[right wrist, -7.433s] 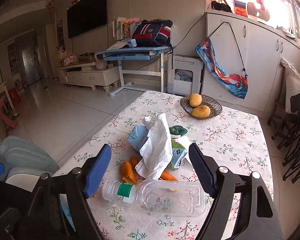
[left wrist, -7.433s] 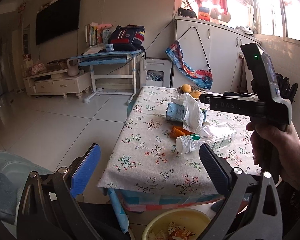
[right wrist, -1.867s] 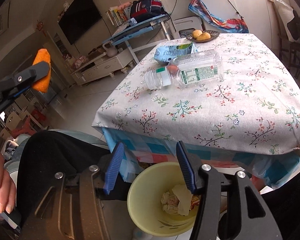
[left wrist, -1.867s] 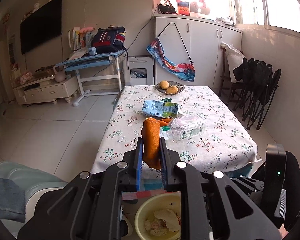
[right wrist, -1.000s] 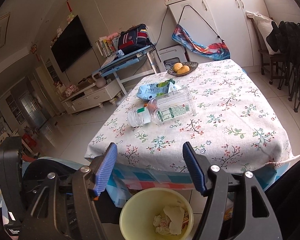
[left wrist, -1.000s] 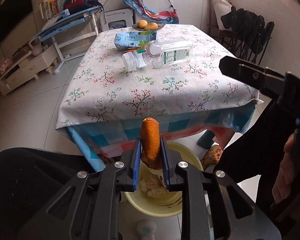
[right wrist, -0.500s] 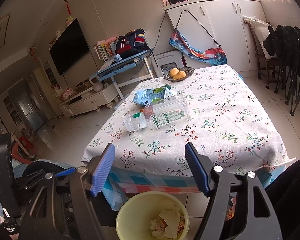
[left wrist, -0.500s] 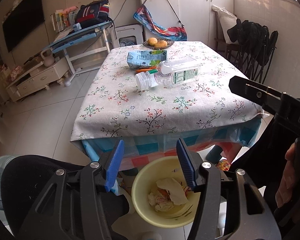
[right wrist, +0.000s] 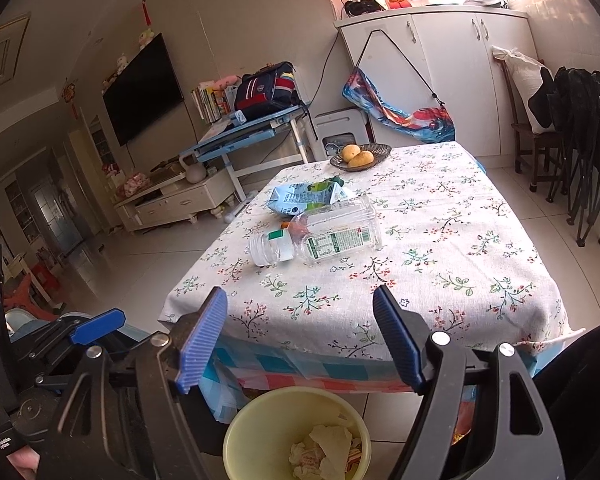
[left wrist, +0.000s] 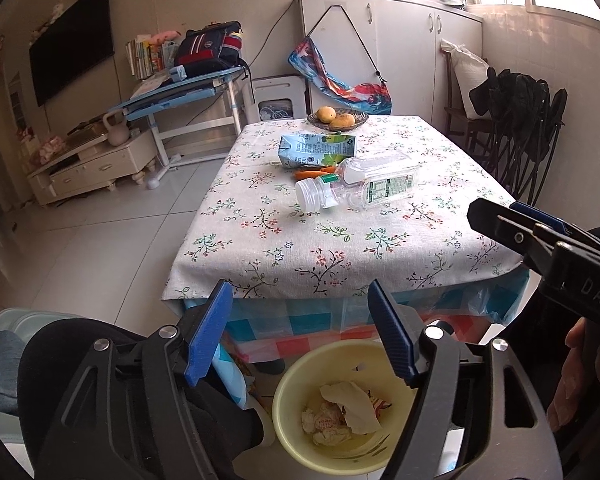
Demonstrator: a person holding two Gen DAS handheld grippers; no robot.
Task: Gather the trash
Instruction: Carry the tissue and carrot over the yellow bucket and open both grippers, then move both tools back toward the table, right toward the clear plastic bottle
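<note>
A clear plastic bottle lies on its side on the floral tablecloth, with orange peel and a blue-green carton behind it. A yellow bin holding crumpled paper stands on the floor below the table's near edge. My left gripper is open and empty above the bin. My right gripper is open and empty over the table edge; it also shows at the right of the left wrist view. The bottle, carton and bin show in the right wrist view.
A dish of yellow fruit sits at the table's far end. Black folded chairs stand to the right, a blue desk with a backpack and a white cabinet behind. My dark-clothed lap is at the lower left.
The left gripper opened and dropped the orange peel into the bin between 1.0 s and 0.5 s ago, then tilted up toward the table. The right gripper stayed open.
</note>
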